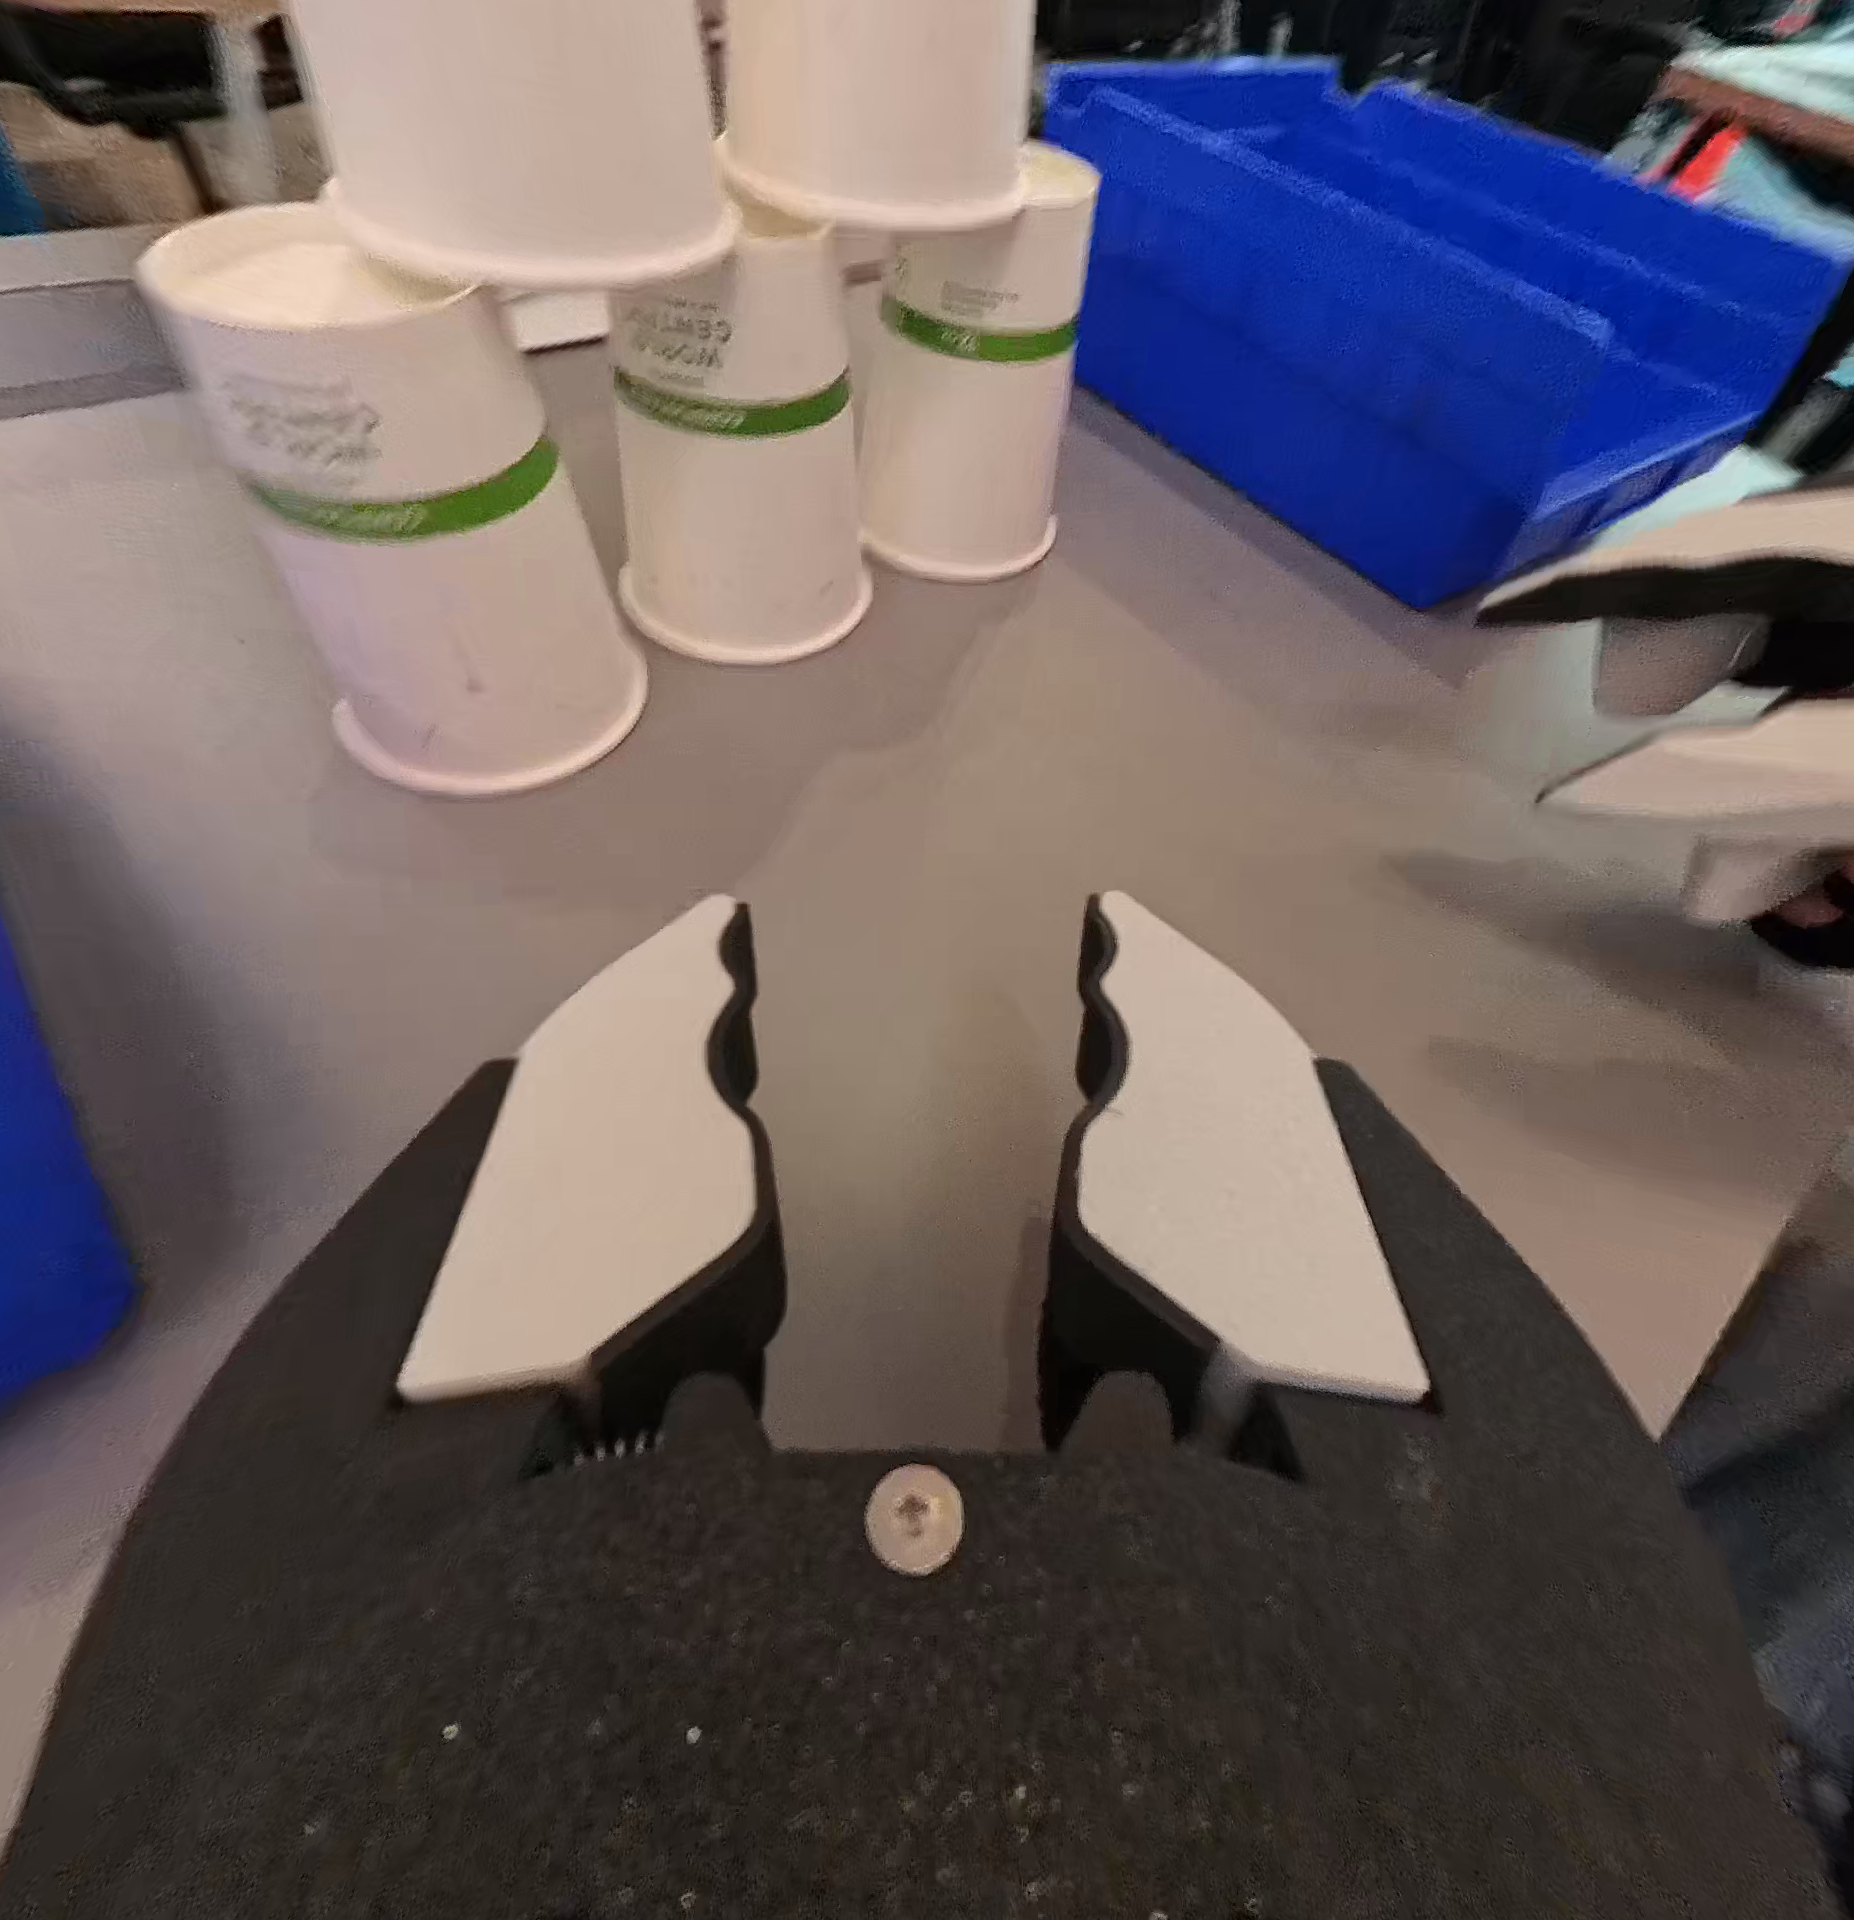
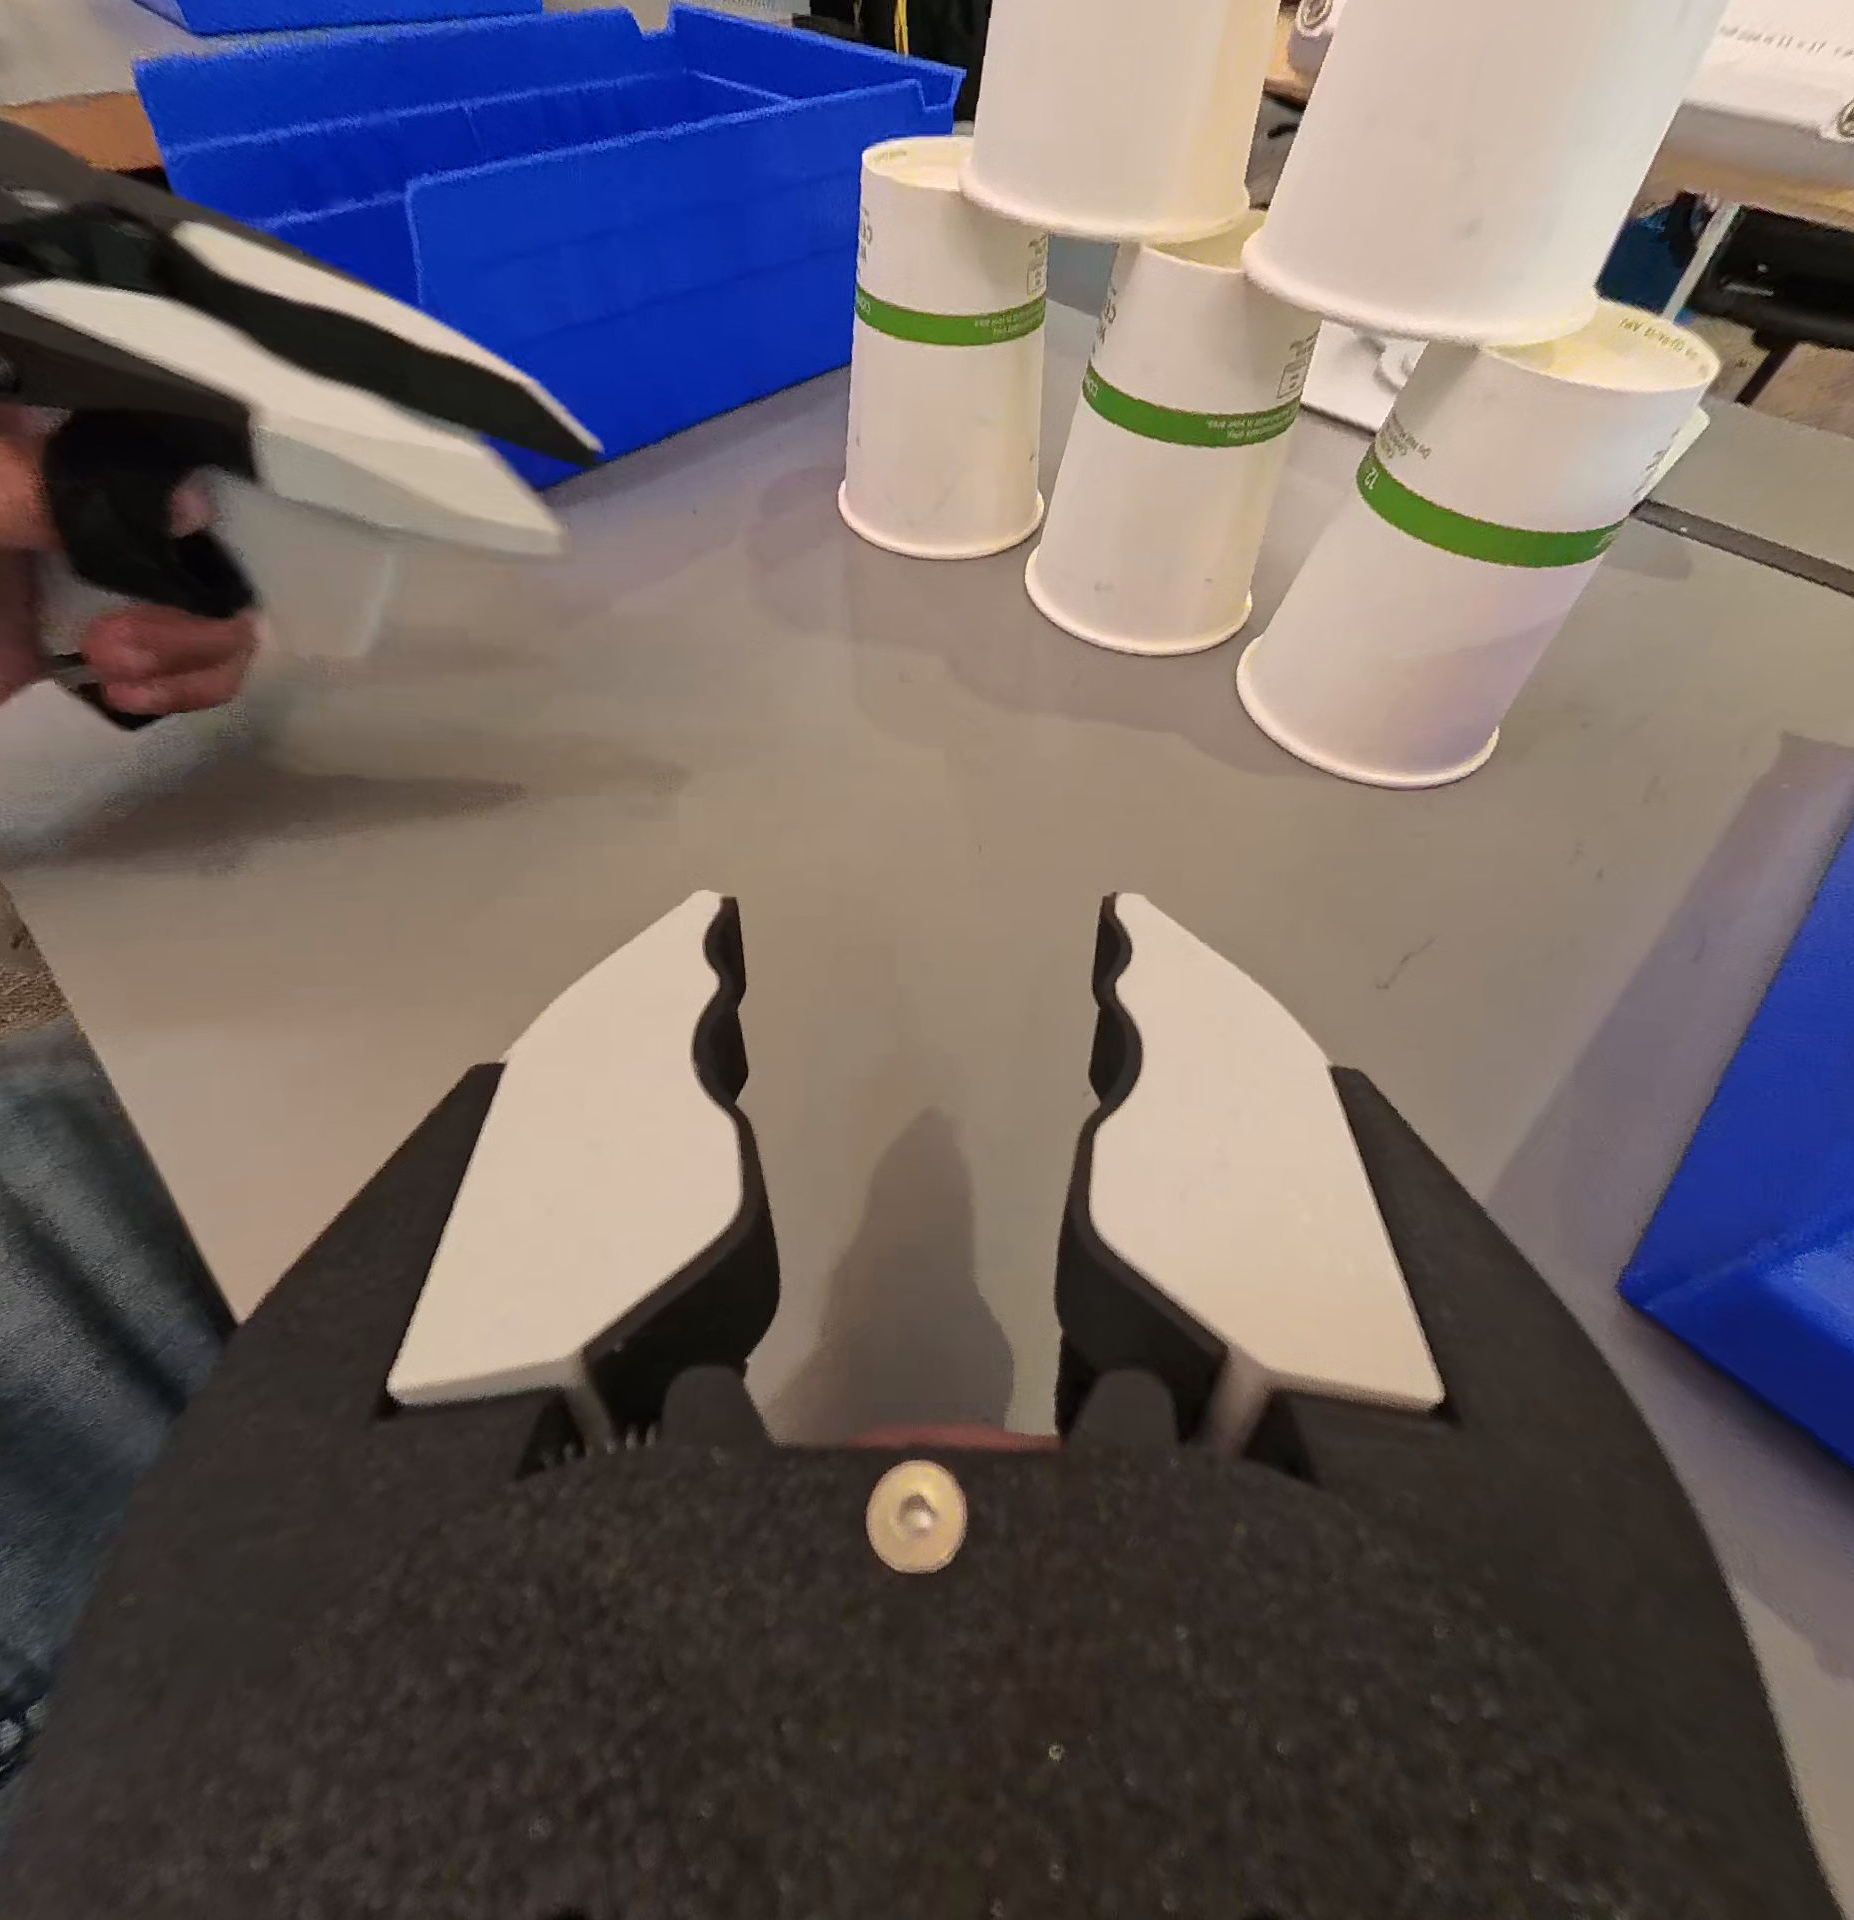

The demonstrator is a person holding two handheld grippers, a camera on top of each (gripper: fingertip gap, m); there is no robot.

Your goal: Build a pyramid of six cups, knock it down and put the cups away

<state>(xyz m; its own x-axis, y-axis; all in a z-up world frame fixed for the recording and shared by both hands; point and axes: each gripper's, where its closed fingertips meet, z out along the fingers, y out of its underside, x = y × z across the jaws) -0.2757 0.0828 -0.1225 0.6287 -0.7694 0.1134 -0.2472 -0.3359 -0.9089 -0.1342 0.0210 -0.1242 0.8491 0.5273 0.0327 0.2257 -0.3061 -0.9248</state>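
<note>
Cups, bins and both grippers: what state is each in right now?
Bottom-row cups: three, upside down on the grey table, standing.
Second-row cups: two, upside down, resting across the bottom row; anything above is out of frame.
Blue bin: beside the cups, no cup visible inside.
Left gripper: open, empty, short of the cups.
Right gripper: open, empty, short of the cups.

Both wrist views look down along their claws, sharing the nearby cups (image 1: 736, 457) and table (image 2: 902, 810).
</note>
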